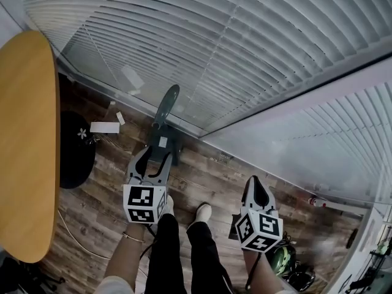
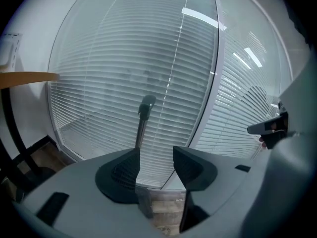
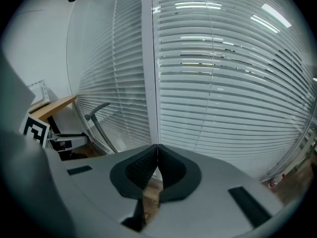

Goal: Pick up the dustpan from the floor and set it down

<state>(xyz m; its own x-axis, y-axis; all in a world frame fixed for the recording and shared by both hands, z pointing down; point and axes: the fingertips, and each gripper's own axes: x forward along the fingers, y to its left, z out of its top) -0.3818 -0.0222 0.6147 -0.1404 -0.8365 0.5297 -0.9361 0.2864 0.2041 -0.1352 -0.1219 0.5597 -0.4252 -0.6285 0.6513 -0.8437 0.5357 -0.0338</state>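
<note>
The dustpan (image 1: 163, 141) stands upright on the wood floor against the glass wall, its dark grey handle (image 1: 166, 103) pointing up. My left gripper (image 1: 155, 157) is just behind it, its jaws standing wide apart. In the left gripper view the handle (image 2: 146, 103) rises ahead of the gap of the left gripper (image 2: 154, 155), close to the left pad (image 2: 124, 170), and neither pad presses on it. My right gripper (image 1: 255, 179) hangs to the right, well away from the dustpan, and its pads meet on nothing. The right gripper (image 3: 157, 150) view shows the handle (image 3: 99, 109) far left.
A round wooden table (image 1: 24, 139) fills the left side, with a black round base (image 1: 76, 149) and a white slip of paper (image 1: 105, 127) beside it. A cable (image 1: 79, 241) runs over the floor. The person's shoes (image 1: 202, 212) stand between the grippers. Blinds (image 1: 245, 54) hang behind the glass.
</note>
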